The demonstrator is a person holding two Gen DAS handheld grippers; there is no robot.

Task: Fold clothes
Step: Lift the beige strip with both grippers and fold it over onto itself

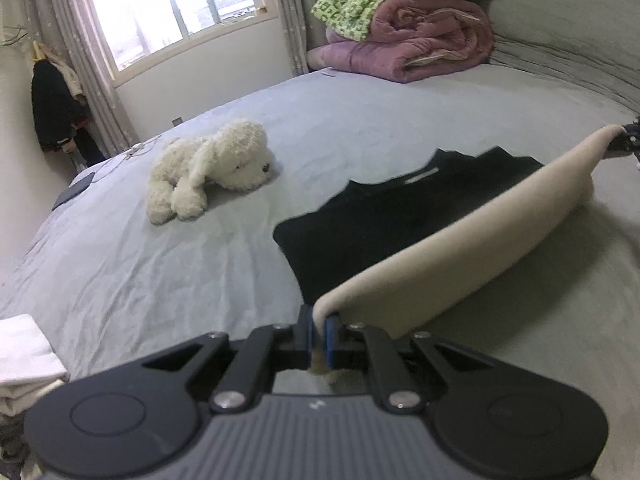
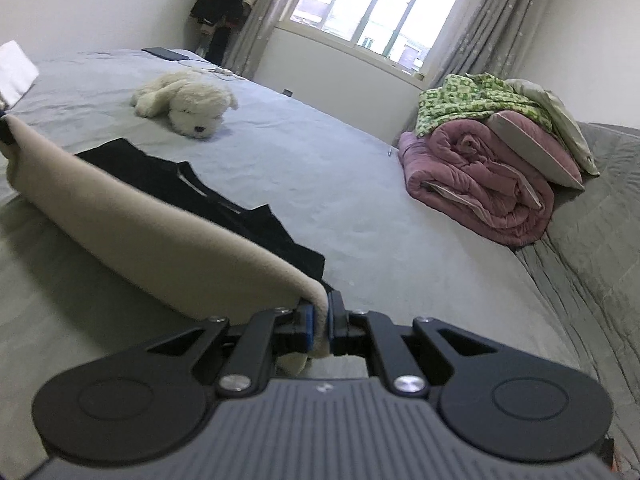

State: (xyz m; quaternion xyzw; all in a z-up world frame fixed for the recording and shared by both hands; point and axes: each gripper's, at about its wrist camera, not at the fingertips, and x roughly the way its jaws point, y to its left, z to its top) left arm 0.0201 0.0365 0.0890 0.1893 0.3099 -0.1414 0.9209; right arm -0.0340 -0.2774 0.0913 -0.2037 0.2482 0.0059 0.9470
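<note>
Left tongs (image 1: 318,334) and right tongs (image 2: 319,322) each pinch a corner of the beige garment (image 1: 460,232) — stretched taut above the black shirt (image 1: 384,216) on the bed (image 1: 160,272).

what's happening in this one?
Clothes folding on a bed. The left gripper and right gripper each pinch one end of a beige garment, its edge lifted and stretched between them. A folded black garment lies just beyond it, with a white plush dog farther off.
</note>
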